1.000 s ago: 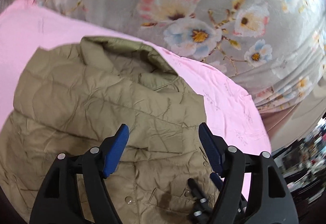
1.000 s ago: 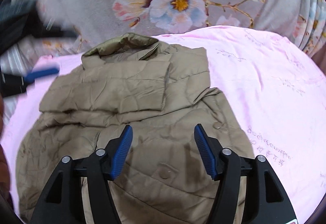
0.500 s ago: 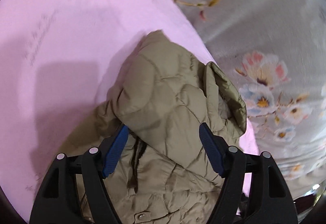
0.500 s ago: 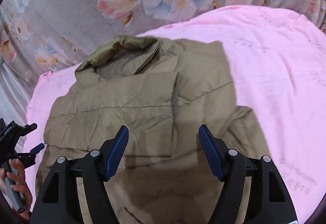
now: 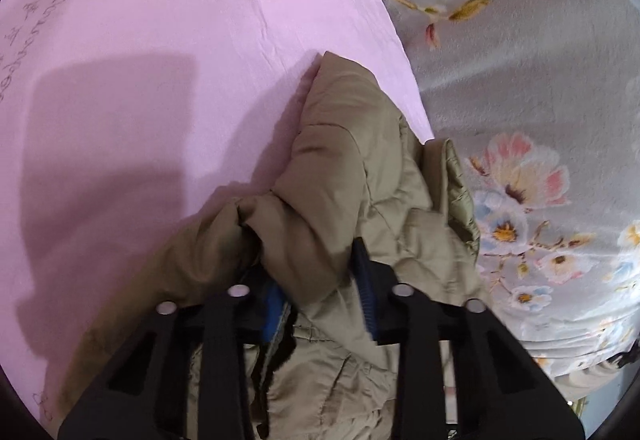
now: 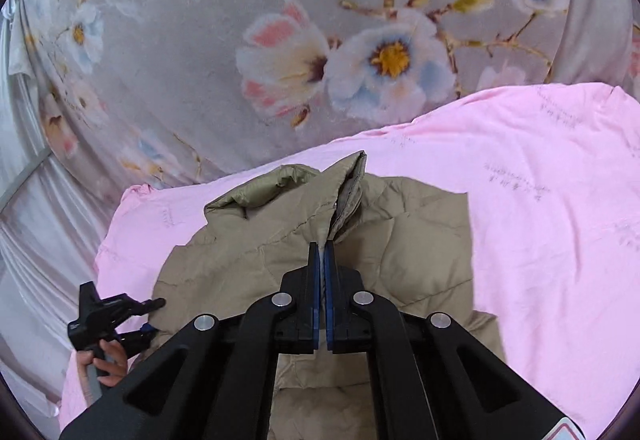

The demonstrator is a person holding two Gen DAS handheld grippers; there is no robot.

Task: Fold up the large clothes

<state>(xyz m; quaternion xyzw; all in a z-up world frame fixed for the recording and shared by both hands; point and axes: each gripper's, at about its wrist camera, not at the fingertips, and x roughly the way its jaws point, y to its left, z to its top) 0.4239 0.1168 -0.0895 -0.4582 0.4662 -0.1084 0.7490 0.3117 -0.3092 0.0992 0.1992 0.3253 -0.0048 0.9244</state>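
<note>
An olive quilted jacket [image 5: 360, 179] lies on a pink sheet [image 5: 160, 39]. My left gripper [image 5: 320, 292] has a thick bunched fold of the jacket's edge between its blue pads, and its jaws are closing on it. In the right wrist view the jacket [image 6: 420, 240] is spread out with its collar at the far end. My right gripper [image 6: 322, 252] is shut on a thin ridge of fabric just below the collar, pulled up into a peak. The left gripper [image 6: 154, 318] shows at the jacket's left edge, held by a hand [image 6: 108, 360].
A grey floral bed cover [image 6: 240, 19] lies beyond the pink sheet [image 6: 540, 220] and also fills the right side of the left wrist view [image 5: 520, 79]. Pale curtain-like fabric [image 6: 24, 220] hangs at the far left.
The left gripper swung from over the jacket's front to its side edge and closed onto a bunched fold. The right gripper's jaws went from wide apart to shut on fabric near the collar.
</note>
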